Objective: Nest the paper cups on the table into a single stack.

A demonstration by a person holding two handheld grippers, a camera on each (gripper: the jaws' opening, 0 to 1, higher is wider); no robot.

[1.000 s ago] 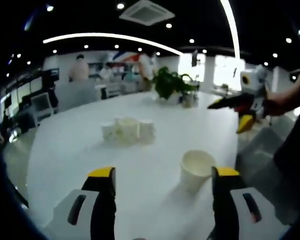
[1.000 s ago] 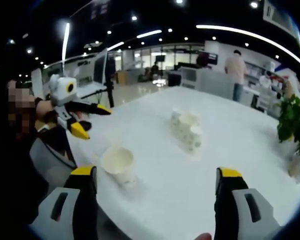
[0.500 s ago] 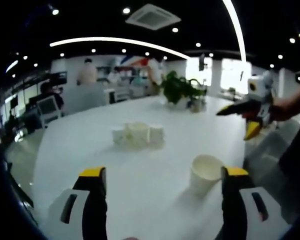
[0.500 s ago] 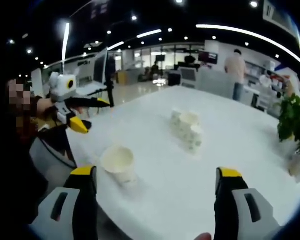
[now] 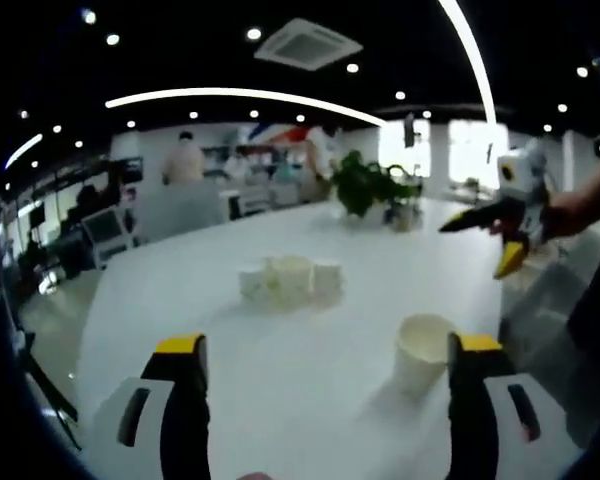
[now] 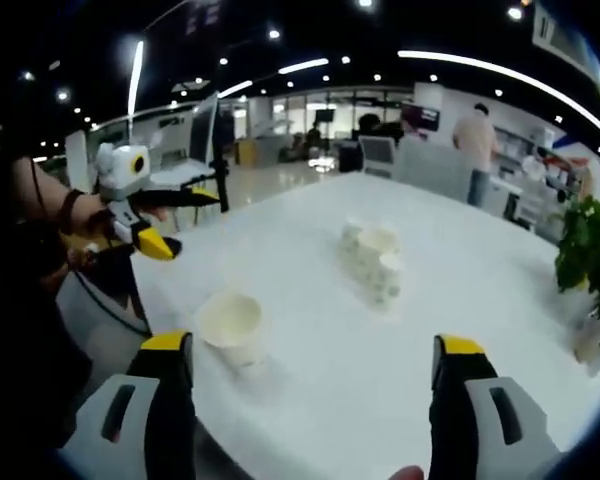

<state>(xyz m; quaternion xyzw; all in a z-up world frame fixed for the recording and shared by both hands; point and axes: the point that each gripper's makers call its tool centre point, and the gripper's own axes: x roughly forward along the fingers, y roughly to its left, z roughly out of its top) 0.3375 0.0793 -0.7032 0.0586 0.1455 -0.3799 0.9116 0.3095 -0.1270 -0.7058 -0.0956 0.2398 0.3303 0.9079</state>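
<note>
White desk (image 5: 280, 380) carries a lone cup (image 5: 424, 350) near its edge, a cluster of cups (image 5: 290, 282) farther in. Both claws, left (image 5: 325, 348) and right (image 6: 305, 345), gape empty; grip the lone cup gently at mid-wall.

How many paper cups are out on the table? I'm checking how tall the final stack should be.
At least 5: one cup stands alone near the table's near edge, and a huddle of about four sits mid-table. The huddle is small and blurred, so more may be hidden.
</note>
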